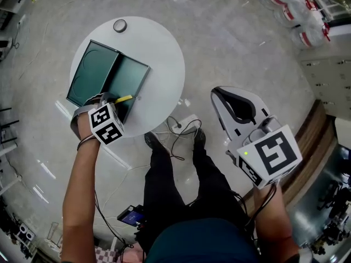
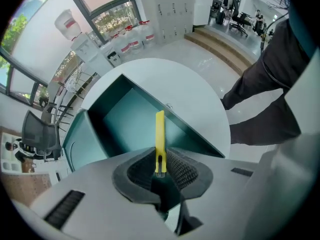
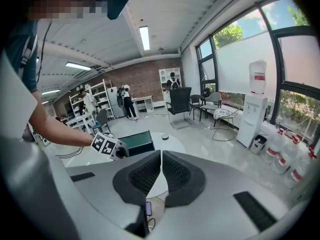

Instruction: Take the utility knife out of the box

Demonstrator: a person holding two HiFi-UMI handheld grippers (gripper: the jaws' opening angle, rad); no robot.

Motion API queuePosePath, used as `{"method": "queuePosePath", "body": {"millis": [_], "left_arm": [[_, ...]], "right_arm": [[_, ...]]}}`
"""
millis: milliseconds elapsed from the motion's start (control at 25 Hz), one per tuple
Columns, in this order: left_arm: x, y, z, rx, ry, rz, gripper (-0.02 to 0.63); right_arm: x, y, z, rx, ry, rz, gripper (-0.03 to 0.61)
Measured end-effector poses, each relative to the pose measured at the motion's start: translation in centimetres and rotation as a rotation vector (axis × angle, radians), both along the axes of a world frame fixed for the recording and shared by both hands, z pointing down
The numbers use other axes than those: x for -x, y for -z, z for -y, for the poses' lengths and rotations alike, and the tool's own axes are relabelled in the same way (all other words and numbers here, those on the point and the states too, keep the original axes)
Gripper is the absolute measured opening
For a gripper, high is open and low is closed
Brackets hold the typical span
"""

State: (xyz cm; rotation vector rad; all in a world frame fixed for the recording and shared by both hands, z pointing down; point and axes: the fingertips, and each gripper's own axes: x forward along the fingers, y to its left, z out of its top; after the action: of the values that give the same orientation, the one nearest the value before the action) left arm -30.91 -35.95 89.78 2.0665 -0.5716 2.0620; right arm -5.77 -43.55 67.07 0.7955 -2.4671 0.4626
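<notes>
Round white surface (image 1: 164,53) on glossy grey floor (image 1: 230,32); water jugs (image 1: 299,10) beyond. Open teal box (image 1: 96,70) at its left edge. Left gripper (image 2: 161,165) fingers (image 2: 187,171) clamp yellow utility knife (image 2: 159,129) over box; right gripper (image 3: 161,169) fingers clenched, empty.

Bright, even daylight comes from the windows (image 3: 245,59) beyond the right jaws, ceiling strips (image 3: 145,36) add glow, the glossy floor (image 1: 230,37) shows soft glare, and both gripper views bow strongly and darken at their rims.
</notes>
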Motion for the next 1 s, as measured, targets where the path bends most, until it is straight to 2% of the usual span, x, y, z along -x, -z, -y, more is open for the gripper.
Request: {"method": "queuePosePath", "body": {"millis": [200,440,720,1000], "left_arm": [[-0.1,5.0,-1.3,-0.071,0.065,-0.063,0.078],[0.1,14.1,-1.7,-0.206,0.162,-0.153,0.078],[-0.9,26.2,-2.6,-0.382,0.33,-0.365,0.078],[-1.1,35.9,-5.4,-0.535,0.417,-0.484,0.078]], "right_arm": [[1.2,3.9,-1.4,-0.04,0.031,0.006,0.038],[2.8,10.3,-2.7,-0.097,0.073,0.018,0.038],[3.3,17.4,-4.7,-0.159,0.115,0.036,0.038],[3.8,23.0,-7.0,-0.216,0.154,0.055,0.038]]}}
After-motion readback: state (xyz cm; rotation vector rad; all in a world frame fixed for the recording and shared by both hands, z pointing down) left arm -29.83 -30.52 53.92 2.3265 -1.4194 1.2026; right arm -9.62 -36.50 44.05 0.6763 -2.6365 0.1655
